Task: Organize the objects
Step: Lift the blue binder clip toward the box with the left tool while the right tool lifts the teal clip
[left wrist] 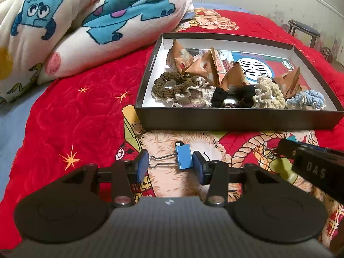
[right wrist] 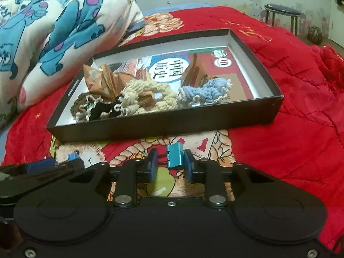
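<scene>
A black box lid (left wrist: 236, 119) lies on the red bedspread and holds several scrunchies (left wrist: 169, 88) and tan snack packets (left wrist: 204, 66). My left gripper (left wrist: 169, 165) is open around a blue binder clip (left wrist: 182, 158) that lies on the bedspread, its body against the right finger and its wire handle pointing left. In the right wrist view, my right gripper (right wrist: 169, 165) stands around a second blue binder clip (right wrist: 175, 158), jaws partly open, the clip against the right finger. The box lid (right wrist: 163, 126) sits just beyond it.
A folded cartoon blanket (left wrist: 81, 25) lies at the back left, close to the lid. A stool (right wrist: 281, 15) stands by the far wall. The right gripper's body (left wrist: 311, 165) shows at the right edge of the left wrist view.
</scene>
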`<state>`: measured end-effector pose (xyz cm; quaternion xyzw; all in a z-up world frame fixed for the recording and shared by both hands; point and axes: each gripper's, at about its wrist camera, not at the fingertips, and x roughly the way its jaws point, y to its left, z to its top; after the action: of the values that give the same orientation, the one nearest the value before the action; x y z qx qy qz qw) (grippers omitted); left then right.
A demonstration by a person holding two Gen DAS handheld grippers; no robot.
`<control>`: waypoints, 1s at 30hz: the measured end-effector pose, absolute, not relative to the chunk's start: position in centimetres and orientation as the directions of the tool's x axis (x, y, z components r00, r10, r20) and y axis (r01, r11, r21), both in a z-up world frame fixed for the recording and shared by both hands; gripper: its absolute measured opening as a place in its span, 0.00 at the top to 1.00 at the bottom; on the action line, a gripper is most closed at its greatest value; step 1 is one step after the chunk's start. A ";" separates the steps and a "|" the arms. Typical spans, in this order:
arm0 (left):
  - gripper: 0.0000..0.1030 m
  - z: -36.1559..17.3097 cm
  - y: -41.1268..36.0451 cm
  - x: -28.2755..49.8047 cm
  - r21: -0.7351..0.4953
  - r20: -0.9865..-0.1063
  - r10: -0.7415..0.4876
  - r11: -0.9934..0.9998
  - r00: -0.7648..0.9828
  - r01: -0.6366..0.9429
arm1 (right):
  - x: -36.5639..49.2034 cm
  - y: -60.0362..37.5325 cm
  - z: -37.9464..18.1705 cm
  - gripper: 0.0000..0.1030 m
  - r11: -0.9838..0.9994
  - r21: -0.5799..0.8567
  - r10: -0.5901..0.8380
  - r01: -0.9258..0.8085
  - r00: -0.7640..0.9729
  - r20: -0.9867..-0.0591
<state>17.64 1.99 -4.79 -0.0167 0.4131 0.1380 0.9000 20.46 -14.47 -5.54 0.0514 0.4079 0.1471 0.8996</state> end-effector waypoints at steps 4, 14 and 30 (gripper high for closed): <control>0.52 -4.8 2.0 17.7 0.084 -0.749 0.234 0.961 0.620 -0.262 | 20.5 -14.7 -5.4 0.82 0.951 0.225 0.309 -0.212 0.634 -0.709; 0.53 -4.6 2.1 17.7 0.086 -0.748 0.240 0.960 0.619 -0.268 | 20.4 -14.8 -5.0 0.84 0.952 0.226 0.307 -0.209 0.650 -0.695; 0.53 -3.3 2.8 17.2 0.048 -0.729 0.229 0.957 0.645 -0.286 | 18.8 -14.1 -3.5 0.85 0.936 0.256 0.352 -0.243 0.658 -0.666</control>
<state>17.21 2.80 -3.27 -0.0357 0.3969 0.1421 0.9061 18.80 -14.15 -3.50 0.0724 0.3797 0.1639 0.9076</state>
